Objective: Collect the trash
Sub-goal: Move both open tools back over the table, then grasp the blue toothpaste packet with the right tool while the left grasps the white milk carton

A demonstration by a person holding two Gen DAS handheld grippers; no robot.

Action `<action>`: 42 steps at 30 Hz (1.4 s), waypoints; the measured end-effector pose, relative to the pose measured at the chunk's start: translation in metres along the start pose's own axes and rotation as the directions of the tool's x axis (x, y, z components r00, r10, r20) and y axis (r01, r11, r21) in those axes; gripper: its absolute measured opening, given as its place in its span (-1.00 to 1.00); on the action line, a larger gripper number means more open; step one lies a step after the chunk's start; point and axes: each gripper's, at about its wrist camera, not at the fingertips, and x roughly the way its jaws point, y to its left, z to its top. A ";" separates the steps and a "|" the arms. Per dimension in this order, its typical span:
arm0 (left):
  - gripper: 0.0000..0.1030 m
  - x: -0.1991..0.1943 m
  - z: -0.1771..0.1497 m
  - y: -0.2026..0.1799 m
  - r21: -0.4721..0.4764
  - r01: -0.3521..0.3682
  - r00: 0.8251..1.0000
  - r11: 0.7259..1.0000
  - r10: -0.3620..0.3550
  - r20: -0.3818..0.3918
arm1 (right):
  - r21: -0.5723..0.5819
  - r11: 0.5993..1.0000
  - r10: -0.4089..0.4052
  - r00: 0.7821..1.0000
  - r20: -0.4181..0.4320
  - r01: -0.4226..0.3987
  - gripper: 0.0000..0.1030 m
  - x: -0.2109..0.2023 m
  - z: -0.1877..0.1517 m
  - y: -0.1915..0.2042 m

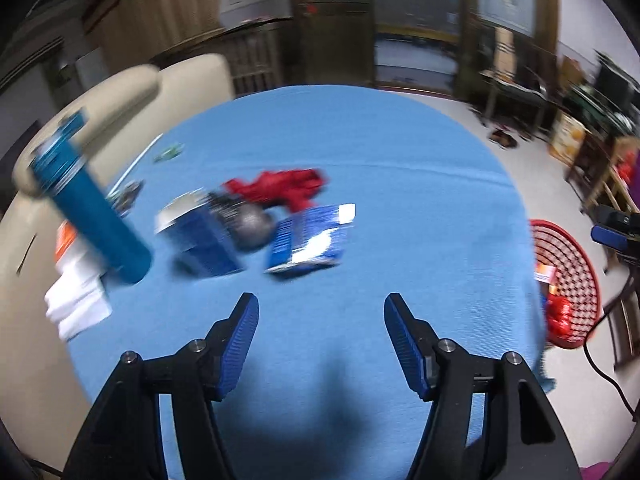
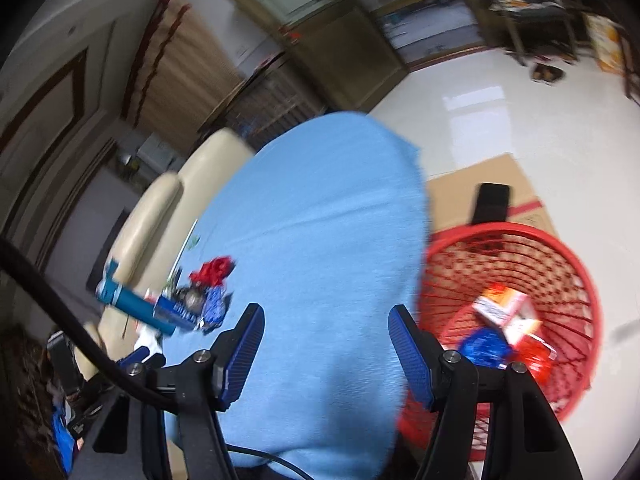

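A home living room: a cream sofa (image 1: 120, 96) beside the blue-clothed table (image 1: 360, 152), brown curtains (image 2: 180, 56), glass doors (image 1: 416, 20) and tiled floor (image 2: 500, 120).

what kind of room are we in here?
Likely a home living room: cream sofa beside a blue-clothed table, a glazed wooden door behind, and a red wastebasket on the tiled floor.

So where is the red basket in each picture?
Left wrist view: the red basket is at the right edge, on the floor beside the blue tablecloth.
Right wrist view: the red basket fills the lower right, with wrappers inside.
Shared landmark: the teal bottle, at the left in both.
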 end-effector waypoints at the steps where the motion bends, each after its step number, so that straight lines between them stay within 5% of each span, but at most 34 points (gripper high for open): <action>1: 0.29 0.001 -0.003 0.012 -0.022 -0.016 1.000 1.000 0.016 -0.001 | -0.019 1.000 0.006 1.000 -0.012 -0.006 0.32 0.006 0.000 0.008; 12: 0.30 0.021 -0.029 0.105 -0.228 -0.082 0.997 0.970 0.077 -0.032 | -0.218 0.969 0.061 0.964 -0.260 -0.120 0.32 0.147 -0.005 0.132; 24: 0.33 0.033 -0.048 0.150 -0.312 -0.084 0.996 0.946 0.071 -0.054 | -0.369 0.913 0.061 0.953 -0.297 -0.173 0.32 0.268 0.022 0.189; 27: 0.33 0.032 -0.049 0.155 -0.316 -0.090 0.996 0.945 0.077 -0.055 | -0.411 0.886 0.057 0.929 -0.366 -0.216 0.33 0.290 0.017 0.199; 31: 0.35 0.031 -0.040 0.157 -0.309 -0.083 0.996 0.947 0.074 -0.041 | -0.529 0.812 -0.001 0.907 -0.422 -0.245 0.33 0.292 -0.012 0.217; 38: 0.43 0.027 0.002 0.149 -0.273 -0.032 0.999 0.962 0.036 0.009 | -0.663 0.723 -0.085 0.928 -0.364 -0.194 0.53 0.286 -0.049 0.227; 42: 0.45 0.026 0.028 0.141 -0.260 0.008 0.999 0.965 0.001 0.037 | -0.673 0.716 -0.085 0.934 -0.348 -0.186 0.53 0.287 -0.056 0.230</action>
